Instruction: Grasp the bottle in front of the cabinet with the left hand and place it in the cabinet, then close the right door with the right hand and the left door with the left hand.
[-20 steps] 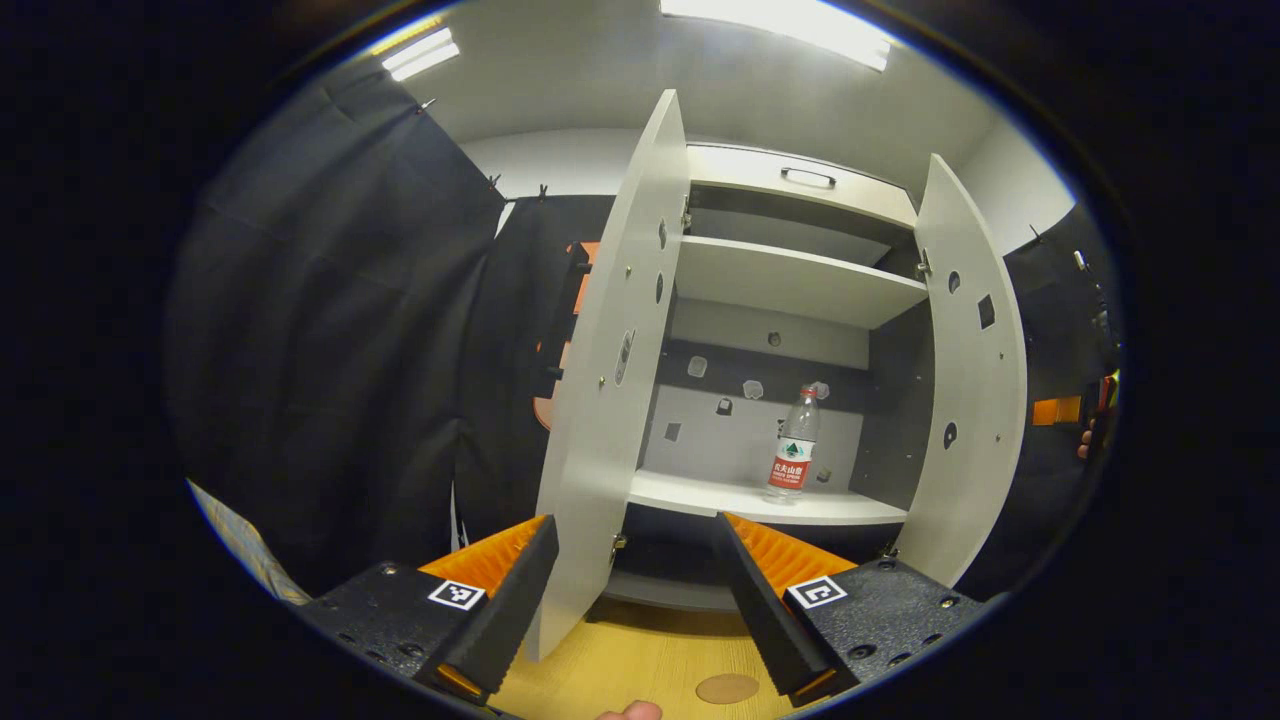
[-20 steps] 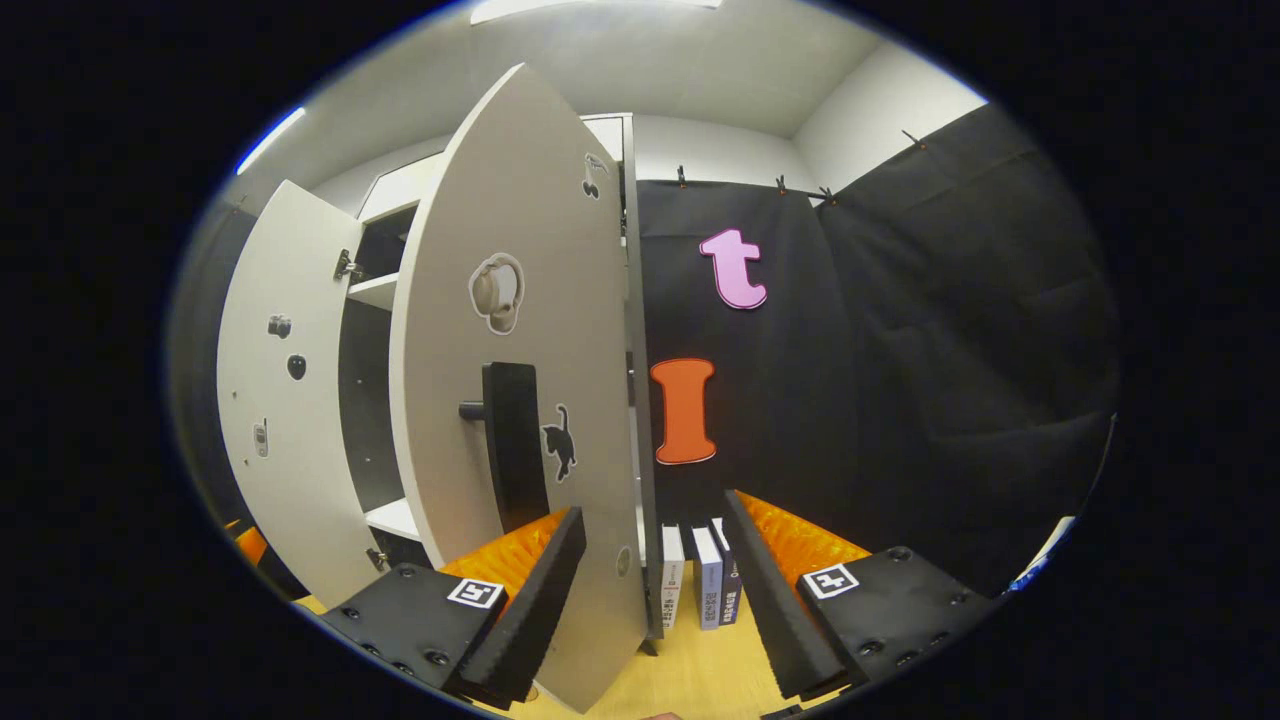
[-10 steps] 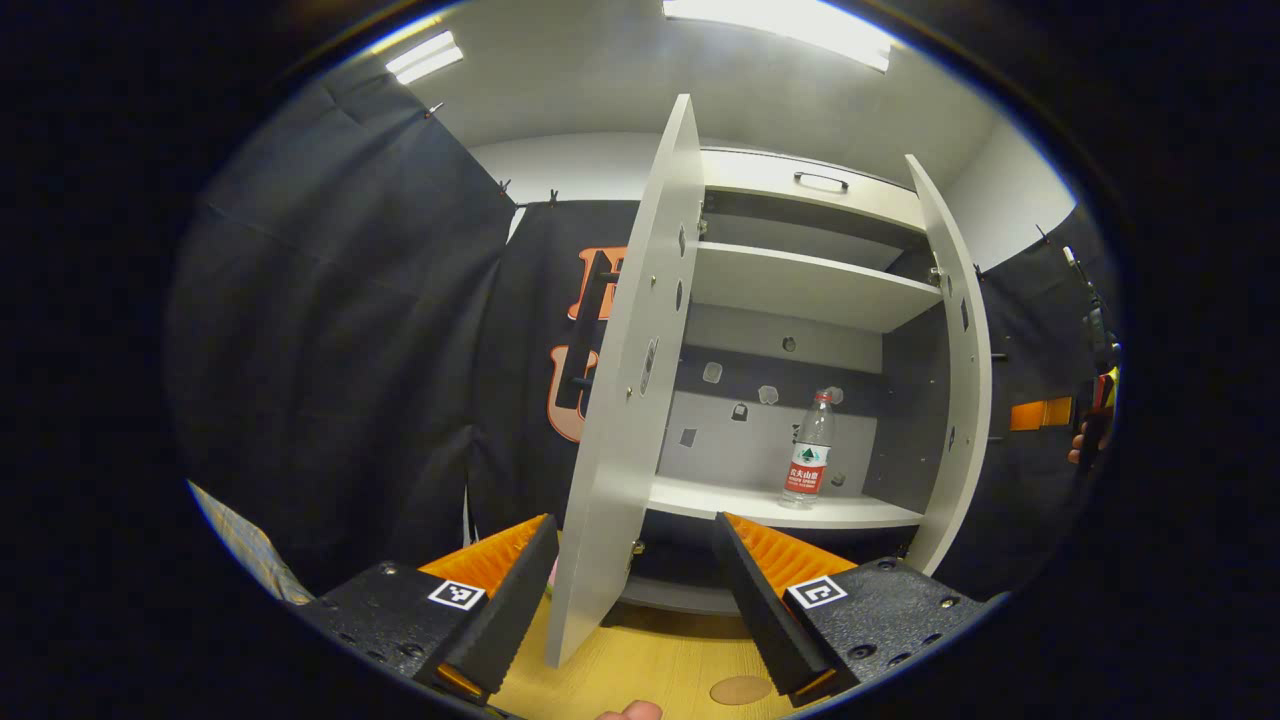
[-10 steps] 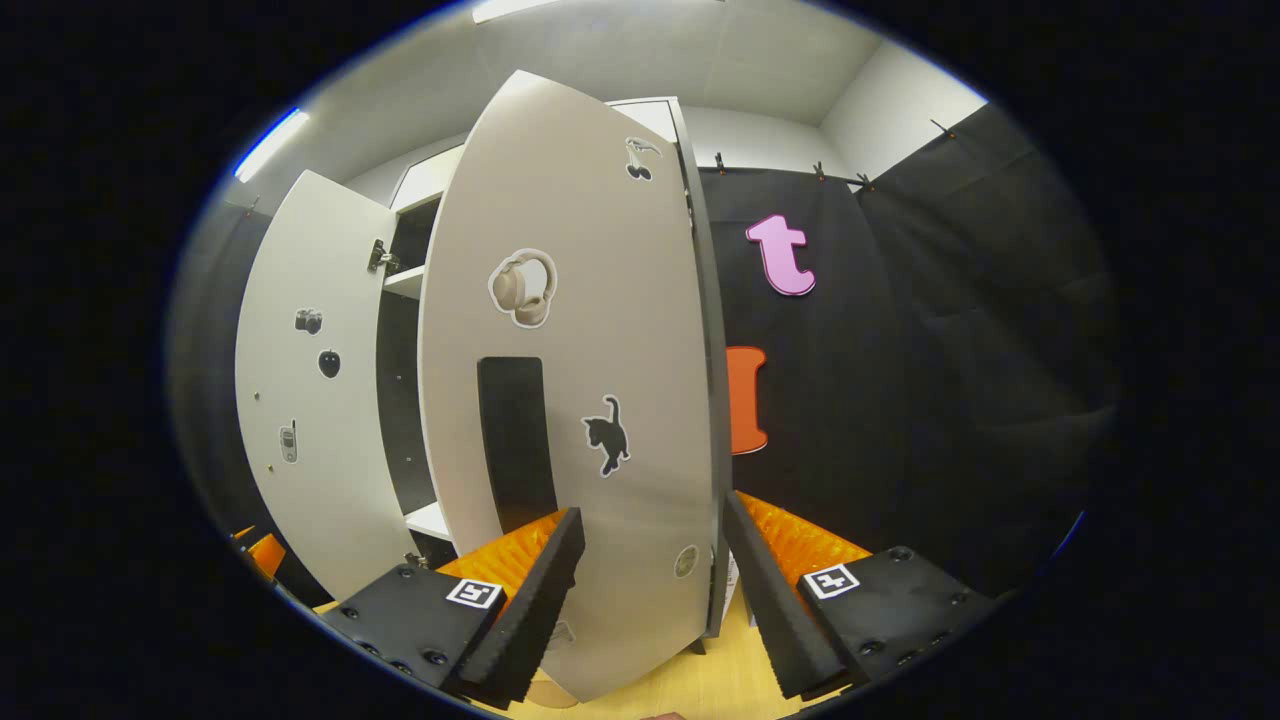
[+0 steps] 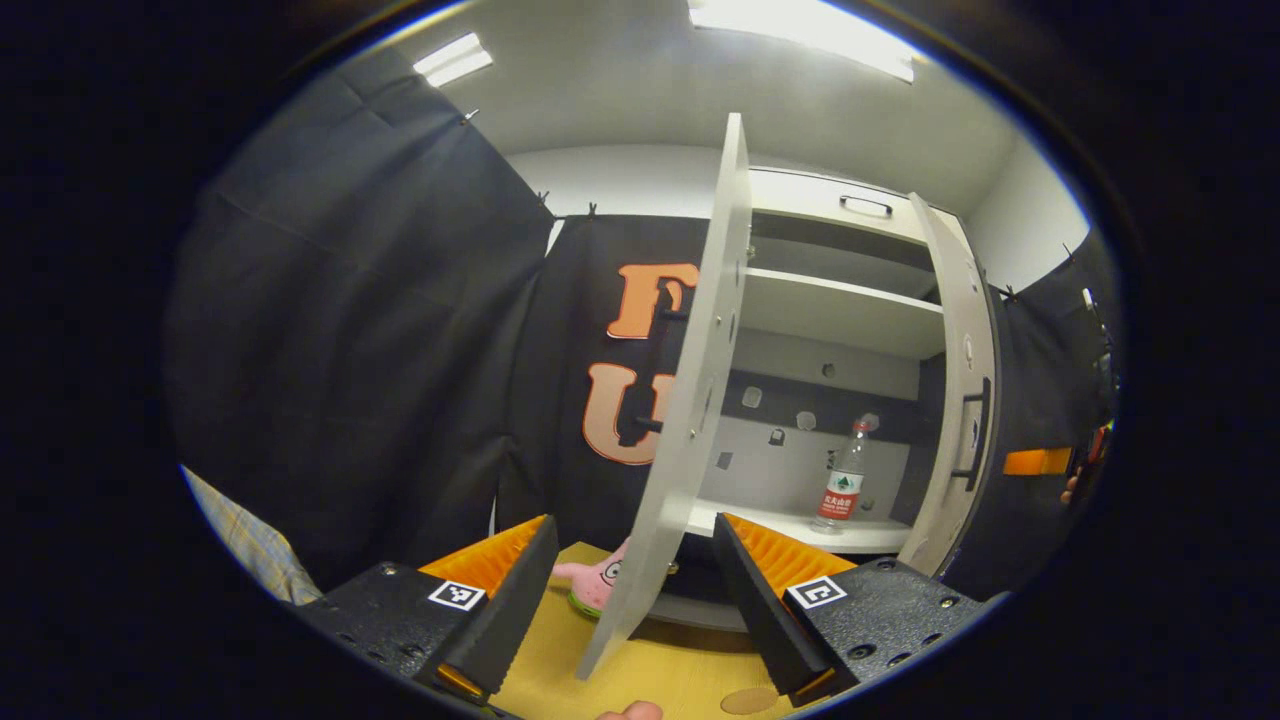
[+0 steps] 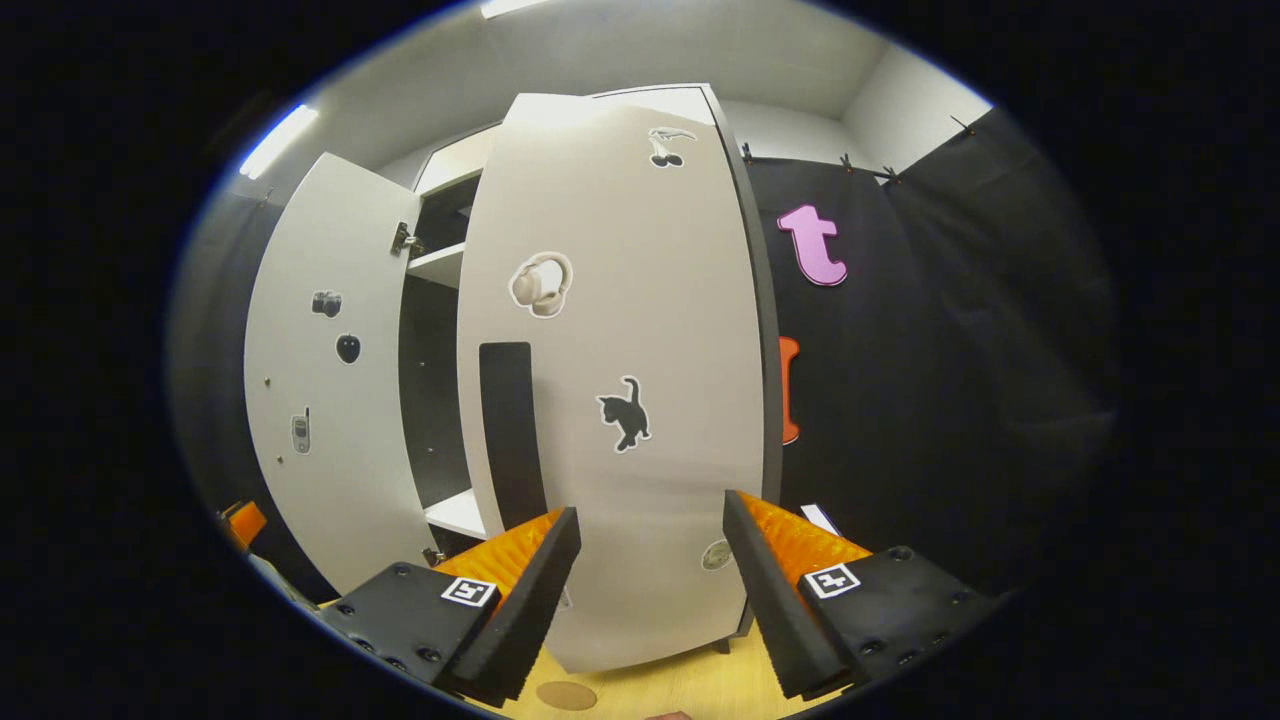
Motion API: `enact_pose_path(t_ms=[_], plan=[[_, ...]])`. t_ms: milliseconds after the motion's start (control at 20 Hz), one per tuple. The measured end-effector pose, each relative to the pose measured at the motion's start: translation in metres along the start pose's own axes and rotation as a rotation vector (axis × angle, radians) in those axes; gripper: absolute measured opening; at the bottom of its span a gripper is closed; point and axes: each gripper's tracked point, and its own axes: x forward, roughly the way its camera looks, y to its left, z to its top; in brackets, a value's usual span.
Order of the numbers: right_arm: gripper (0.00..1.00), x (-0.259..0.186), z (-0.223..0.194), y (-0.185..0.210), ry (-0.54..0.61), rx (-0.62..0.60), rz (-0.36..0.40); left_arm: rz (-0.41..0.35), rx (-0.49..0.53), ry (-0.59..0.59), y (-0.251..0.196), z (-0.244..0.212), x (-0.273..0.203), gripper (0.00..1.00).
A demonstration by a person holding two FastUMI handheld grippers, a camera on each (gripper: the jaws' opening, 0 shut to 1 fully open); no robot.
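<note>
Clear plastic bottle [image 5: 843, 486] upright on lower cabinet shelf [image 5: 790, 524]. Right claw [image 6: 648, 570] spread wide, empty, facing grey right door [image 6: 640, 330]. Left claw [image 5: 634, 580] likewise gaping, empty.

Lit from above by ceiling light panels [image 5: 800, 30], glaring white at the top of the left gripper view. Bright on the cabinet door [image 6: 620, 350], dim inside the cabinet [image 5: 840, 400] under the shelves. Sharp at centre; strongly bowed and darker toward the edges.
</note>
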Motion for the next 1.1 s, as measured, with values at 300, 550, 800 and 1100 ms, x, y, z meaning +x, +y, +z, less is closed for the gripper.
enact_pose_path(t_ms=[300, 550, 800, 1100], plan=[[0.96, -0.025, -0.009, -0.003, -0.011, -0.062, -0.039, 0.150, 0.008, -0.089, 0.062, 0.048, 0.037, 0.94], [0.96, -0.047, -0.017, 0.001, -0.007, -0.034, -0.047, 0.179, 0.007, -0.065, 0.082, 0.051, 0.082, 0.94], [0.96, -0.059, -0.026, -0.006, -0.001, 0.026, -0.084, 0.141, 0.076, -0.057, 0.073, 0.045, 0.115, 0.94], [0.96, -0.065, -0.035, -0.015, 0.006, 0.006, -0.123, 0.094, 0.130, -0.060, 0.053, 0.041, 0.123, 0.92]])
